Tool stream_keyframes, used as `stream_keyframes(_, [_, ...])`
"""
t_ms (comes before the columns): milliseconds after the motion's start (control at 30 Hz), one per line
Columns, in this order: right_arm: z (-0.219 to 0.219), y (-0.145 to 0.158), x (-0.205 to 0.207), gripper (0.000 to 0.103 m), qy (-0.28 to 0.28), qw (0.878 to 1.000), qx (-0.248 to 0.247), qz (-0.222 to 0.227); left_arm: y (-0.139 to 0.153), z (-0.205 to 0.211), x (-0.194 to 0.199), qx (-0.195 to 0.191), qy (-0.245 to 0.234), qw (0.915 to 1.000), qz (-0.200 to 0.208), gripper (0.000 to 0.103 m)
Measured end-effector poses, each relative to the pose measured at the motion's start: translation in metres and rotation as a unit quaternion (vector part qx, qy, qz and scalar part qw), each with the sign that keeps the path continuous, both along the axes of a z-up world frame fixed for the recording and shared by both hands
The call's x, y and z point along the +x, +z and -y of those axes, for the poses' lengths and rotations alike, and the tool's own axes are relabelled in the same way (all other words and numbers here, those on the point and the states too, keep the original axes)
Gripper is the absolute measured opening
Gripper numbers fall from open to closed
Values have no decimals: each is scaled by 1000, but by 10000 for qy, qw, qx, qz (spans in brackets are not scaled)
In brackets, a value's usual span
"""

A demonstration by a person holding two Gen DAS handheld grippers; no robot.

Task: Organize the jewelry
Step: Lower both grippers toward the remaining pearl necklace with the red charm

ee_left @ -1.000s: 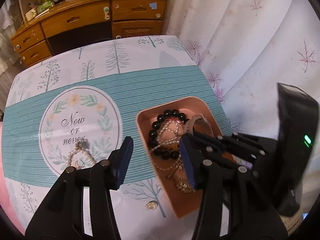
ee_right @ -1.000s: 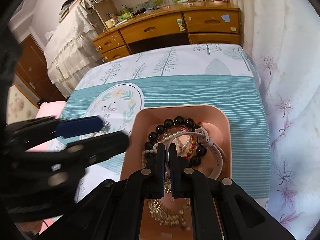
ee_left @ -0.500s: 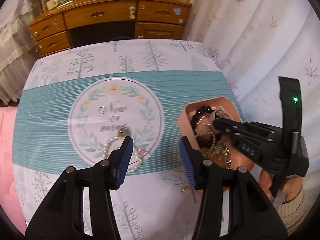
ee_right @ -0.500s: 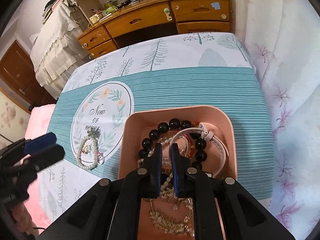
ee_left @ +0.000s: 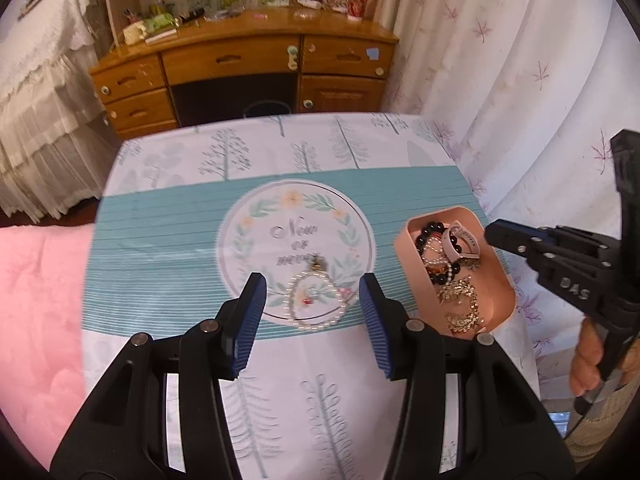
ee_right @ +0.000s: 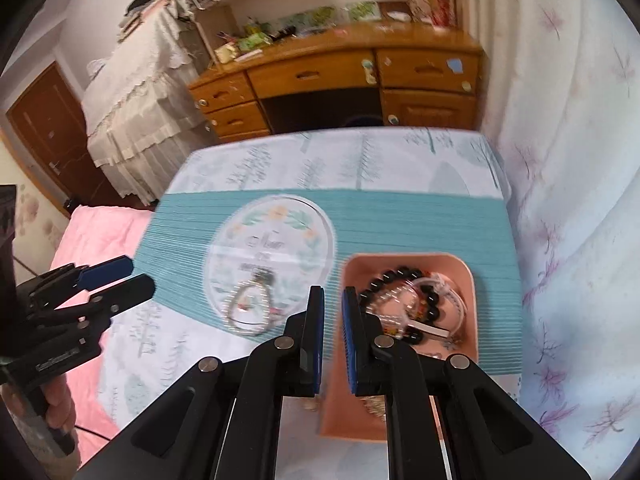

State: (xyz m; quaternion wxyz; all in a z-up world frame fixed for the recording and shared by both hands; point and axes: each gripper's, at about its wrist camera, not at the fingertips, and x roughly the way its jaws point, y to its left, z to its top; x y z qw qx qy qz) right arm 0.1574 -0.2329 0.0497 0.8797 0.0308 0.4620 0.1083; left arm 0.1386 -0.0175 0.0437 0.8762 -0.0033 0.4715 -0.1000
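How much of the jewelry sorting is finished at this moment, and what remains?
Mostly done: the pink tray already holds the black bead bracelet, a watch and gold pieces. Nothing is in hand: the left hand-held gripper is open and the right hand-held gripper is nearly closed but empty. Left: the pearl bracelet on the tablecloth.

A tree-printed tablecloth point(ee_left: 256, 156) with a teal striped band and round wreath emblem point(ee_left: 296, 236) covers the counter. Behind it stands a cluttered wooden desk point(ee_left: 240, 60); pink bedding point(ee_left: 40, 300) lies left, a leaf-patterned white curtain point(ee_left: 500, 80) hangs right.
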Motion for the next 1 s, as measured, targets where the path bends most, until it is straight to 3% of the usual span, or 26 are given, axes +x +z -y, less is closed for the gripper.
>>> stream_keyframes(200, [-43,43,-10,9,307,9994,17,170,18,-31,-6,214,91,9996,148,52])
stream_keyframes(367, [-86,45,1,9,593,9981,-188,51,0,-47,2,234,114,9996,-80,52])
stream_keyframes(733, [-109,-33,66,10,406,9952,41,-892,-103,-31,45,200,-117,9943,-1044,52])
stream_keyframes(933, [-105,-83,94,10,364,9899,311,-1333,-135,-18,64,137,-216,9915,-1279,51])
stream_keyframes(1000, [-107,-94,99,10,377,9882,377,-1436,-144,-14,70,157,-223,9906,-1340,44])
